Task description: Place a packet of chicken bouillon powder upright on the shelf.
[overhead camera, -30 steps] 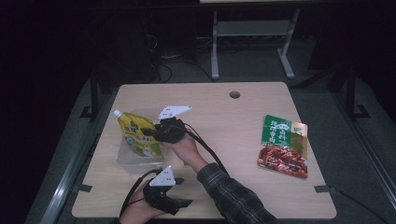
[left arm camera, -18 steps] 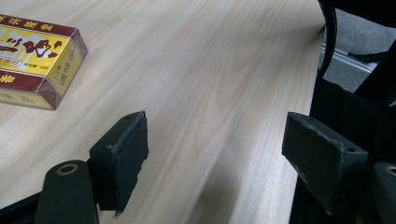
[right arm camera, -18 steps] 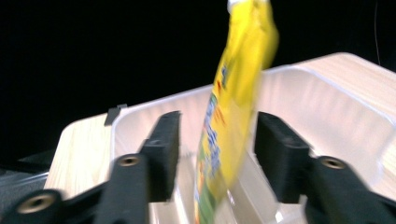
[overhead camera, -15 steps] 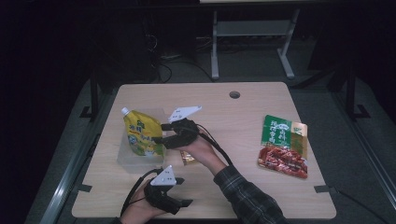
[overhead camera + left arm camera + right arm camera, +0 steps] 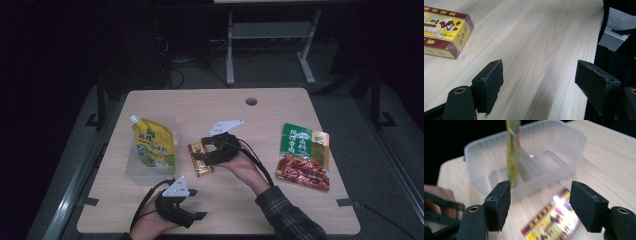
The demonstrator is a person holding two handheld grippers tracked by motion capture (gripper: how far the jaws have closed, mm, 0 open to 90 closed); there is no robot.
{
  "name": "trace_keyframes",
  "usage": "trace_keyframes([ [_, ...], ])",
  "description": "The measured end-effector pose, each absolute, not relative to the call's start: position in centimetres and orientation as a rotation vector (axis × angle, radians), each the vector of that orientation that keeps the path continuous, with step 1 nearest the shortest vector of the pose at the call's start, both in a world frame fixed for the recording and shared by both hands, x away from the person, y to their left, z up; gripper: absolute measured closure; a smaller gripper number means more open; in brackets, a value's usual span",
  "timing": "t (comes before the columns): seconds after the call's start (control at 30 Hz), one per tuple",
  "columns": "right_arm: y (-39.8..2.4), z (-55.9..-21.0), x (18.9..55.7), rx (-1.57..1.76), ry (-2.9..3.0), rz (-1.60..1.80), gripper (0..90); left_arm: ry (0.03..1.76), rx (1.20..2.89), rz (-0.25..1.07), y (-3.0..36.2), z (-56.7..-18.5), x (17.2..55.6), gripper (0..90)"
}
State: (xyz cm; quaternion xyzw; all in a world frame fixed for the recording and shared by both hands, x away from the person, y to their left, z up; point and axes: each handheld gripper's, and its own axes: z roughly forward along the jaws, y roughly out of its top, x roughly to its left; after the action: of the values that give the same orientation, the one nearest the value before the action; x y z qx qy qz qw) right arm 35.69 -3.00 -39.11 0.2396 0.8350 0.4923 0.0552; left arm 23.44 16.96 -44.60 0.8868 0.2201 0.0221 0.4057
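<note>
Jaws of the right gripper (image 5: 200, 156) have just been opening, spread above the box (image 5: 200, 159), beside the tub (image 5: 134, 167); left gripper (image 5: 537, 80) gapes empty.

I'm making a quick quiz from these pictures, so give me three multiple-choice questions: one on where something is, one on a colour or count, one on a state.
1. Where is the yellow spouted pouch?
A. In the clear plastic tub
B. Flat at the table's right edge
C. Held by the left hand-held gripper

2. How many food packages are on or above the table?
A. Two
B. Three
C. Five

3. How do the jaws of the right hand-held gripper stand?
A. Clamped on the pouch
B. Open, nothing between the pads
C. Shut tight, empty

1 A: the pouch stands in the tub at the table's left.
2 B: the pouch, the small red-and-gold box and the green-and-red packet.
3 B: the right gripper view shows a wide gap, the box lying below on the table.
</note>
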Motion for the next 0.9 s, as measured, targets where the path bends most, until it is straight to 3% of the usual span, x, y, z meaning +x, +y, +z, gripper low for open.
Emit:
trace_keyframes([
  [0.1, -4.0, -39.8, 35.6, 0.767, 2.528, 1.459, 37.2, 0.568, 2.229, 0.049, 17.0, -44.7, 23.3, 22.2],
  [0.23, -4.8, -40.8, 35.4, 0.795, 2.563, 1.395, 50.3, 0.565, 2.231, 0.051, 16.9, -44.7, 23.3, 22.2],
  [0.33, -5.1, -41.7, 35.3, 0.818, 2.590, 1.360, 71.6, 0.554, 2.243, 0.054, 16.9, -44.7, 23.3, 22.2],
  [0.47, -5.0, -42.6, 35.3, 0.817, 2.639, 1.313, 89.3, 0.556, 2.244, 0.041, 16.7, -44.7, 23.1, 22.3],
  [0.9, -1.8, -42.9, 36.9, 0.756, 2.666, 1.260, 90.0, 0.530, 2.270, 0.018, 16.0, -45.1, 22.5, 22.3],
])
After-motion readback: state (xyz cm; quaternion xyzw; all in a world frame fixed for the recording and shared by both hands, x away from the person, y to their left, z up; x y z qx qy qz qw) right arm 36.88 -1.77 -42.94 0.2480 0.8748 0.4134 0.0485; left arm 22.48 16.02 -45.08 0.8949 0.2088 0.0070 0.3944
